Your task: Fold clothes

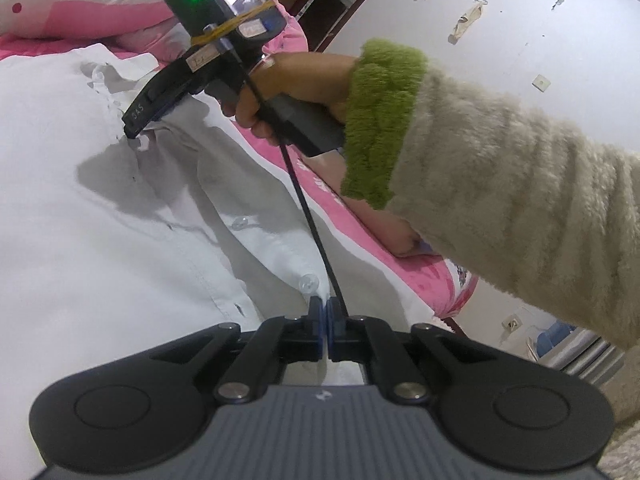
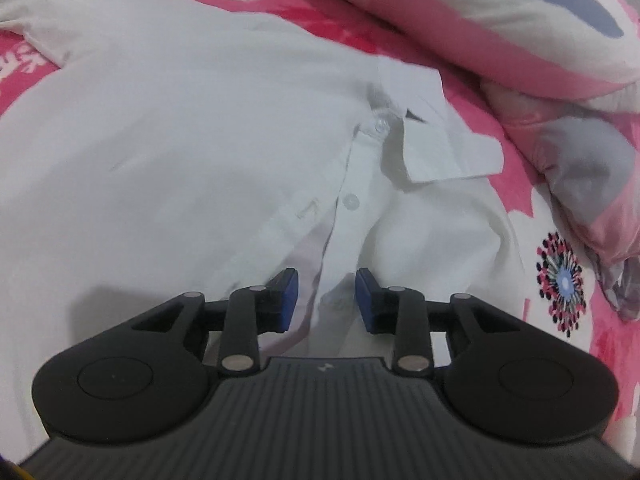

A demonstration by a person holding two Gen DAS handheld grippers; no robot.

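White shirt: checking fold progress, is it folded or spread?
Spread: the white shirt lies flat, front up, collar and buttons showing.

White shirt (image 2: 180, 128) hem beyond the frame

Bedroom (floral bedsheet (image 2: 560, 240), pillow (image 2: 520, 20))

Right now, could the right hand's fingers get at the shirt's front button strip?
Probably yes. The right gripper stands open right over the white shirt, its fingers straddling the button strip, with nothing lying between.
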